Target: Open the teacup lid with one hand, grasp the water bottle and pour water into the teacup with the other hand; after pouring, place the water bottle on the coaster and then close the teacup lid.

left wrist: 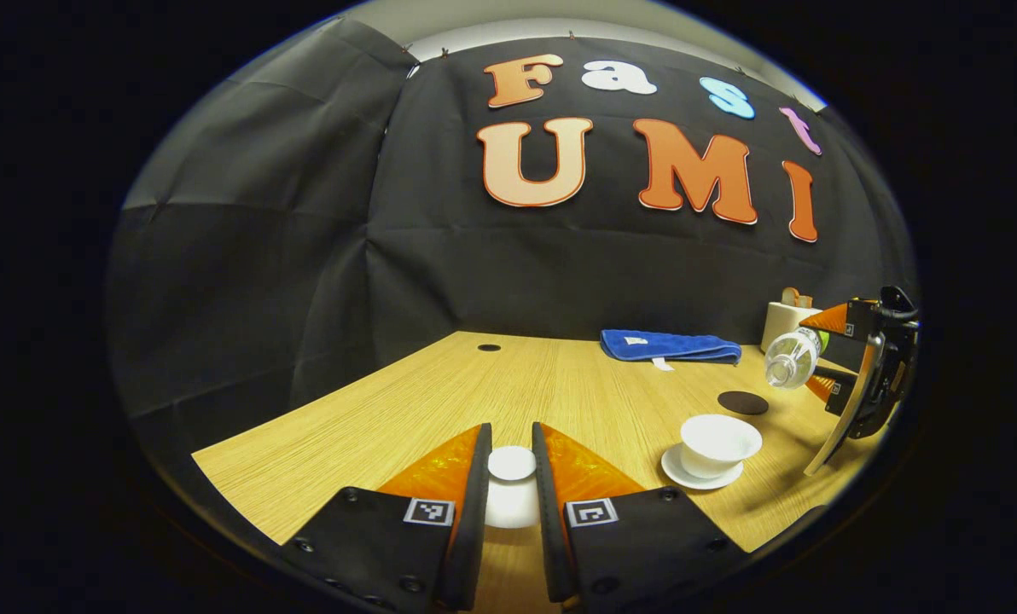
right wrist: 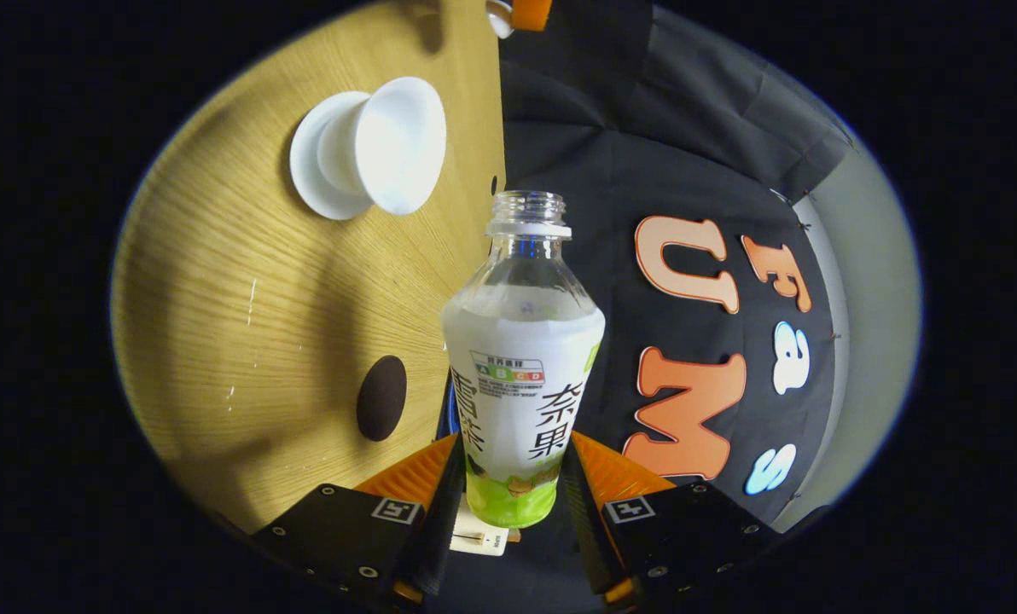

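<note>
The left gripper (left wrist: 512, 477) is pinching the small white ceramic lid (left wrist: 512, 465) between its fingers, keeping the white teacup (left wrist: 718, 443) on the wooden worktop (left wrist: 440, 401) uncovered, while the right gripper (right wrist: 513, 486) is clamping the tipped clear plastic water bottle (right wrist: 521, 375), mouth angled cupward for pouring.

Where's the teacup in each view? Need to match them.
Left gripper view: teacup lower right, on its saucer, lid off.
Right gripper view: teacup upper left; the view is rolled, so it looks sideways.
Shared landmark: dark coaster on the table beside it.
</note>
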Motion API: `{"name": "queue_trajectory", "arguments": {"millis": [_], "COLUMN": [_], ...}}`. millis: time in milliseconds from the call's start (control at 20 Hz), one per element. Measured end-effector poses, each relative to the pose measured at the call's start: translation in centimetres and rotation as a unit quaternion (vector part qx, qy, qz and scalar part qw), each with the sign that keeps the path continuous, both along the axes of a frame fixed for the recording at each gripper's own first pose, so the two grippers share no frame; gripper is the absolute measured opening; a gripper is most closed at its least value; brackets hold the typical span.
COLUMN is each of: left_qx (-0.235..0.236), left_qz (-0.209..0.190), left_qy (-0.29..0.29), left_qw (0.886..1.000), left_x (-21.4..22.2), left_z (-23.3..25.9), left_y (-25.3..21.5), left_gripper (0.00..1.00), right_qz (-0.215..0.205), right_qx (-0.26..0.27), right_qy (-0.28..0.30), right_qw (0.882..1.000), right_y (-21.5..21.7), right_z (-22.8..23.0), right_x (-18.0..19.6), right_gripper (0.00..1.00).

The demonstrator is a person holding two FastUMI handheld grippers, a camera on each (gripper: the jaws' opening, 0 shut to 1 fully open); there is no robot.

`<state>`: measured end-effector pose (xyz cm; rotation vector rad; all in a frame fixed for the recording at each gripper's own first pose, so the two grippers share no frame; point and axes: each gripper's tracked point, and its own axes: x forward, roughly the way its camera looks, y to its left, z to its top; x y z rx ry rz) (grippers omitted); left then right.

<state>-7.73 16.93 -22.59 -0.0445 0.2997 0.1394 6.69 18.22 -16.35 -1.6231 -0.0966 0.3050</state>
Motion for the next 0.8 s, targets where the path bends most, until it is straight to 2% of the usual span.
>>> {"name": "queue_trajectory", "arguments": {"millis": [300, 800], "left_qx": [0.0, 0.0], "left_qz": [0.004, 0.005], "left_qy": [0.003, -0.004], "left_qw": [1.0, 1.0], "left_x": [-0.3, -0.4], "left_z": [-0.1, 0.6], "left_y": [0.4, 0.6], "left_gripper": [0.34, 0.34], "right_qz": [0.024, 0.05], "right_qx": [-0.038, -0.065], "right_qy": [-0.044, -0.101], "right_qw": [0.998, 0.992], "right_y": [0.7, 1.6], "right_z": [0.8, 3.8], "right_x": [-0.1, 1.2], "right_gripper": [0.64, 0.64]}}
